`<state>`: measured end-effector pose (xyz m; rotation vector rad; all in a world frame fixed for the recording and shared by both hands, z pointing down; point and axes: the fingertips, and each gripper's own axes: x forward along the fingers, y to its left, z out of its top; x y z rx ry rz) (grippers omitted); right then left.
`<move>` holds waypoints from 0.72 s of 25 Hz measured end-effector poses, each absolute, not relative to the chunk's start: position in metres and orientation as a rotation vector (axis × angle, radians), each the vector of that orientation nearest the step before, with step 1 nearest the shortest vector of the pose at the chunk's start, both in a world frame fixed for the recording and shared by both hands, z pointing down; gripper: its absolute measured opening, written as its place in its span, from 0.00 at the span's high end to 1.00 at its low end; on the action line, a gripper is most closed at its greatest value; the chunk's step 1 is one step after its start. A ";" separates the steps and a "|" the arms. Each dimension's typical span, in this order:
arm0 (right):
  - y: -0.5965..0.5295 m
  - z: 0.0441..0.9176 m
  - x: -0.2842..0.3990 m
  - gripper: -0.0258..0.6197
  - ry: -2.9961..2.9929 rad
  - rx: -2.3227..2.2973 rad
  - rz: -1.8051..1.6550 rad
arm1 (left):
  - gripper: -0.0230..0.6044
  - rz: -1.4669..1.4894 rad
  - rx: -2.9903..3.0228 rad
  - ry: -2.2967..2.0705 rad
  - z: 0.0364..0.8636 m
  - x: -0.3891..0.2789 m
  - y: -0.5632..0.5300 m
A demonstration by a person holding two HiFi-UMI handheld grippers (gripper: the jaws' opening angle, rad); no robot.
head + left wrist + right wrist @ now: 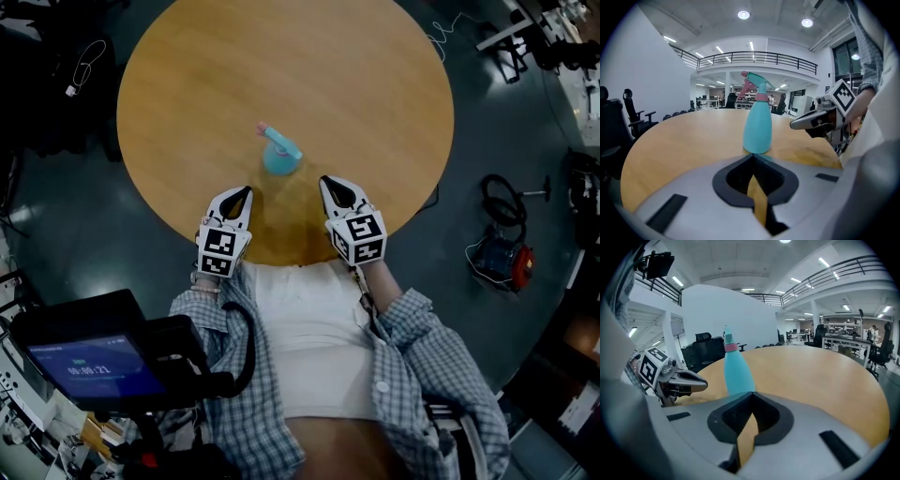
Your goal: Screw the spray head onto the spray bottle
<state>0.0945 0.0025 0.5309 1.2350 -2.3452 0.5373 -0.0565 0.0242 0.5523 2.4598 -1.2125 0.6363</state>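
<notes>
Holding left gripper (245,191) and right gripper (327,181) closed, empty, near teal plastic spray bottle (279,160) on round wooden table (281,56); pink spray head (275,137) looking seated, so we're judging task nearly done.

**Surroundings: Table, Floor and Room**

The round wooden table (281,56) stands on a dark floor (75,244). On the floor to the right of the table lie 1 coiled black cable (502,199) and 1 blue-and-red unit (497,258), near each other. A lit screen (89,367) sits at lower left. Black office chairs (633,112) stand beyond the table edge. A railed mezzanine (754,57) runs below 2 round ceiling lights (744,15).
</notes>
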 end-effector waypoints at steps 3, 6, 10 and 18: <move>0.004 0.533 0.093 0.97 -2.343 1.227 0.537 | 0.96 0.635 2.461 -1.214 0.553 -0.056 0.024; 0.005 0.535 0.091 0.97 -2.339 1.212 0.528 | 0.95 0.629 2.454 -1.226 0.554 -0.057 0.022; 0.004 0.535 0.090 0.97 -2.342 1.217 0.528 | 0.95 0.617 2.455 -1.225 0.553 -0.057 0.021; 0.003 0.536 0.090 0.97 -2.341 1.220 0.531 | 0.95 0.605 2.449 -1.234 0.552 -0.059 0.020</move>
